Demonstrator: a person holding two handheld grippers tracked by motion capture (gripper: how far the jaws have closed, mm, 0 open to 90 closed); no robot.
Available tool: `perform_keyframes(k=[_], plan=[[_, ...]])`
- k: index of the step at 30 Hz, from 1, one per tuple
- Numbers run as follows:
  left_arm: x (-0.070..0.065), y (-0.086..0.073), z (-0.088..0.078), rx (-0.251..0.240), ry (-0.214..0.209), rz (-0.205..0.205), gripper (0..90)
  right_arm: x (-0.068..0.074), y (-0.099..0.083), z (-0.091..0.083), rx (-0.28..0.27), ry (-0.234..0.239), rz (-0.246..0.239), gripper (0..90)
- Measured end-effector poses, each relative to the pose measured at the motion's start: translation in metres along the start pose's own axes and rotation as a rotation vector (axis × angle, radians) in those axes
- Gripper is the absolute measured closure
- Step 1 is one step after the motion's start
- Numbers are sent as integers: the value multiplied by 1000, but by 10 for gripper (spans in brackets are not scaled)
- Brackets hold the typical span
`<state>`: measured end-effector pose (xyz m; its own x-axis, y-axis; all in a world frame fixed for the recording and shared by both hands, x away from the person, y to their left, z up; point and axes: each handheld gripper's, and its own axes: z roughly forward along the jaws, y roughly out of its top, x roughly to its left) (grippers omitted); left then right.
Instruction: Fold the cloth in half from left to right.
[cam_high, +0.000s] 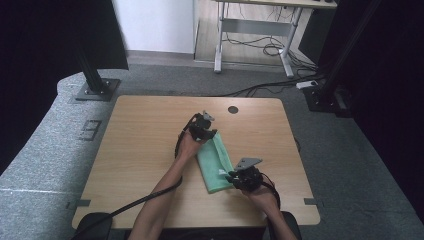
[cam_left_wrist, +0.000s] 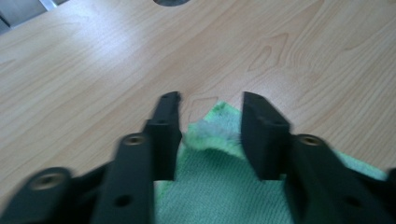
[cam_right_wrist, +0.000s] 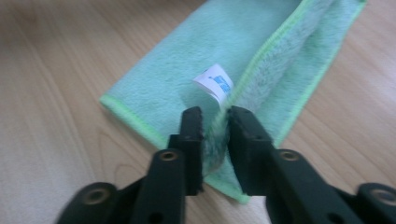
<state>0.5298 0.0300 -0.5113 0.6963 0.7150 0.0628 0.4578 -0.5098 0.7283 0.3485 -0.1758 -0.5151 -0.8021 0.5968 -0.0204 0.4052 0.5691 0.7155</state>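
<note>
A green cloth (cam_high: 214, 161) lies folded in a long strip on the wooden table (cam_high: 140, 150). At the strip's far end, my left gripper (cam_high: 203, 126) is down on the table. In the left gripper view my left gripper (cam_left_wrist: 210, 105) is open, its jaws set either side of the cloth's (cam_left_wrist: 210, 186) far corner. At the near right end is my right gripper (cam_high: 239, 176). In the right gripper view my right gripper (cam_right_wrist: 215, 116) is shut on the raised folded edge of the cloth (cam_right_wrist: 187, 60), just below a white label (cam_right_wrist: 214, 81).
A round cable hole (cam_high: 233, 109) sits in the table beyond the cloth. Bare wood runs left and right of the strip. Black frame posts (cam_high: 92, 75) stand at the far corners. Behind are a desk frame (cam_high: 255, 30) and floor cables.
</note>
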Motion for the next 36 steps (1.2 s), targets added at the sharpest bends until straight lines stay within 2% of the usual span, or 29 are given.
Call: perform_keyframes(k=[6,10,14,18,22,25,29,36], plan=[[1,4,-7,-24,0,-13,408,-7,-2,-4,-7,-53,19,587],[0,7,-14,-46,11,-13,362,-14,-5,-6,3,-90,28,526],[0,4,-19,-36,0,-3,338,-23,-9,-8,9,-126,58,476],[-1,-9,-26,-20,-13,-5,293,-30,-10,-7,-15,-125,102,412],[-1,-26,-33,-10,-29,-14,268,-30,-4,-1,-29,-114,94,375],[-3,-40,-36,8,-29,-14,256,-29,-3,7,1,-109,80,370],[-4,-56,-41,31,-29,-14,230,-33,-11,11,53,-139,70,366],[-13,-72,-47,33,-36,-31,206,-38,-19,14,66,-125,80,343]])
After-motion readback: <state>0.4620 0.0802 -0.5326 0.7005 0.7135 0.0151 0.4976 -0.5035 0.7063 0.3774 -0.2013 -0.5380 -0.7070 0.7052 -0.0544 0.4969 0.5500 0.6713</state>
